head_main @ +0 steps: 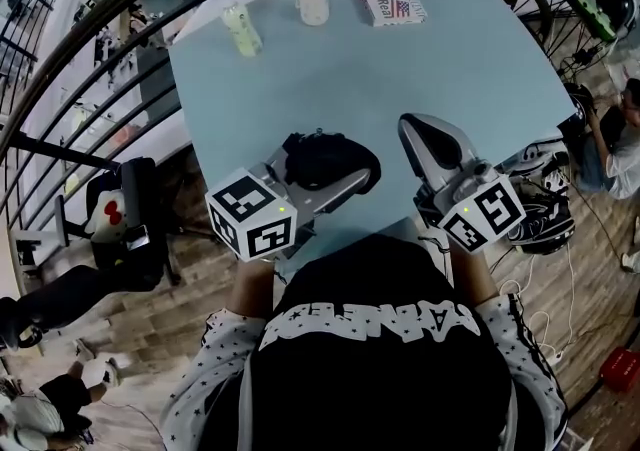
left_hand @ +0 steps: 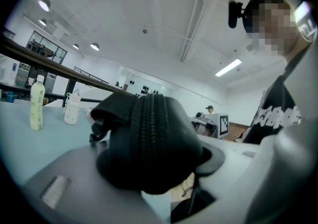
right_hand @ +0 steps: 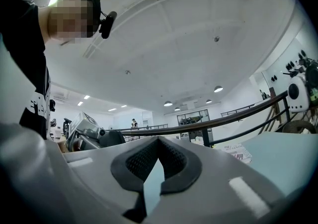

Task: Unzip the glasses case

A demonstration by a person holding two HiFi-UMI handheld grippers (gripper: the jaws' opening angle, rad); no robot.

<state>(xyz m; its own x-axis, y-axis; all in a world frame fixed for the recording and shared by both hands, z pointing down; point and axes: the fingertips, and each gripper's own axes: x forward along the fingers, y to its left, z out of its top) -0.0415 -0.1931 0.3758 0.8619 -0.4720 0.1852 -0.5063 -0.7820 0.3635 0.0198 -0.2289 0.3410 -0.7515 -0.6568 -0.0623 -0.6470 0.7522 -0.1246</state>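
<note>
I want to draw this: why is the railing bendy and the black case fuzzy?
Right gripper view: the wide lens bows the railing. Left gripper view: the glasses case sits close to the lens, so it blurs, while the bottle behind looks sharper. Head view: the table edges curve.

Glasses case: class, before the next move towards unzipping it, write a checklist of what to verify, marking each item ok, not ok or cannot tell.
1. Grip: black fabric glasses case clamped by the left gripper: ok.
2. Closure: zip shut along its visible stretch: ok.
3. Zip pull located: cannot tell; a small dark tab at one end may be it.
4. Free tool: right gripper empty, jaws together: ok.
5. Right gripper at that tab: not ok; it sits apart, beside the case.
</note>
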